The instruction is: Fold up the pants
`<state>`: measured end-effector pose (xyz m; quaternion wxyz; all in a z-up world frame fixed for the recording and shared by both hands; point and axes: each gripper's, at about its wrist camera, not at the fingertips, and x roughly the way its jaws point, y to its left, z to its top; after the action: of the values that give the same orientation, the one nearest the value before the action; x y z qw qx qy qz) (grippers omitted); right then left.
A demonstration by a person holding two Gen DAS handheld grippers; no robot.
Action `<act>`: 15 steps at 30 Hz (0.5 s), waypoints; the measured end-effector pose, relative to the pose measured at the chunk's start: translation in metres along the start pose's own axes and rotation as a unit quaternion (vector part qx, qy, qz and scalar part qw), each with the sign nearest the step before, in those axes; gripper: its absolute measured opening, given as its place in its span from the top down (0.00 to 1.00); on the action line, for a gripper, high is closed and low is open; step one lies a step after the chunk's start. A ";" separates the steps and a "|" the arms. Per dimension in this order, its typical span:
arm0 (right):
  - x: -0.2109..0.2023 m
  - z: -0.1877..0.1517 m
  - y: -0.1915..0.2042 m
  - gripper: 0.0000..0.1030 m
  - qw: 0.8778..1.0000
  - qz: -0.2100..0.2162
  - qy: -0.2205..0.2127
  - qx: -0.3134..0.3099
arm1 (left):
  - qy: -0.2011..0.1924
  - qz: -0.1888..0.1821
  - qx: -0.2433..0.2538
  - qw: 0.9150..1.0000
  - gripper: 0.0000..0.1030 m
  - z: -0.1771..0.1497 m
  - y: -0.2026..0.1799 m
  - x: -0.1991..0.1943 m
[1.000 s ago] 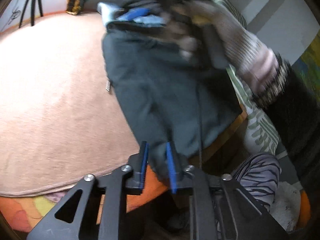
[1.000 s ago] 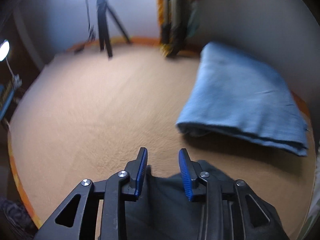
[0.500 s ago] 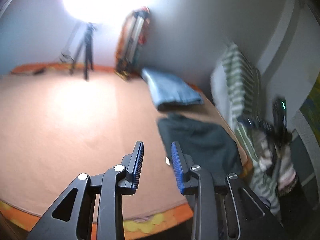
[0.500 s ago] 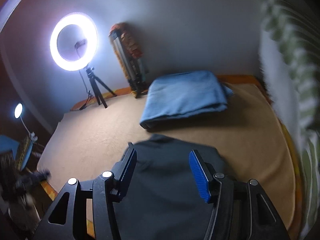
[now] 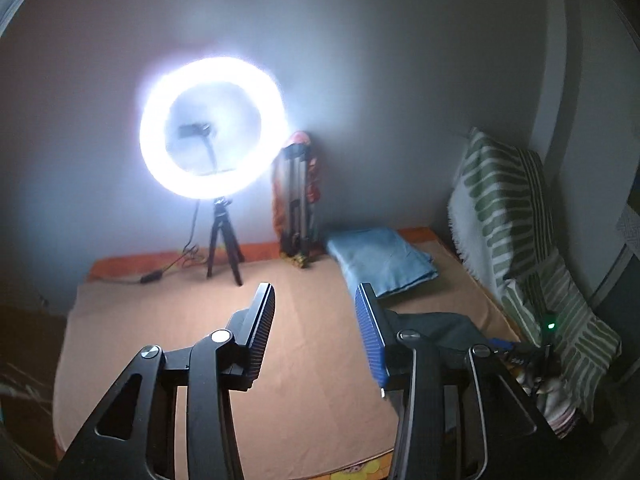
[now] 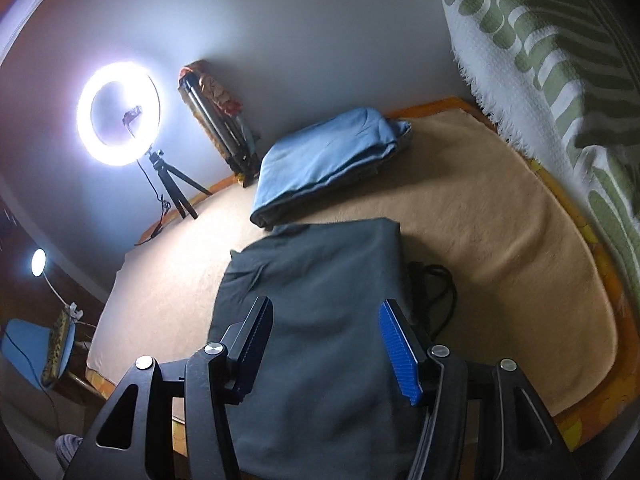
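Pants (image 6: 320, 320), dark grey, lie folded flat on the tan blanket (image 6: 500, 248), just beside the folded blue garment (image 6: 324, 160). Both my left gripper (image 5: 316, 320) and right gripper (image 6: 326, 340) gape empty; folding looks finished, perhaps one fold left.

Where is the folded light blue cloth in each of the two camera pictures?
Left wrist view: the folded light blue cloth lies right of centre, at the far end of the tan blanket, beyond the open left gripper.
Right wrist view: it lies just above centre, behind the dark grey pants.
Shared landmark: the glowing ring light to the cloth's left.
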<state>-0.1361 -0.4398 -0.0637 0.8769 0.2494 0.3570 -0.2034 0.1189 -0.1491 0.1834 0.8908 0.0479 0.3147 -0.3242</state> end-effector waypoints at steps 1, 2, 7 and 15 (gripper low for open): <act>0.002 -0.001 -0.002 0.43 1.000 0.001 0.002 0.001 | 0.002 -0.007 0.007 1.000 0.60 0.000 -0.008 0.004; 0.004 -0.001 -0.006 0.43 1.000 0.003 0.005 0.004 | 0.004 -0.015 0.010 1.000 0.59 -0.001 -0.014 0.008; 0.007 0.001 -0.020 0.41 0.999 -0.033 0.007 -0.012 | 0.034 -0.072 -0.006 0.997 0.55 -0.032 -0.040 0.059; 0.036 0.011 -0.036 0.24 0.997 -0.045 0.052 -0.026 | 0.106 -0.141 -0.071 0.982 0.54 -0.109 -0.068 0.149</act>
<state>-0.1255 -0.4814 -0.0939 0.8534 0.2209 0.4178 -0.2198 0.1081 -0.2522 0.0159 0.7991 -0.0263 0.4331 -0.4162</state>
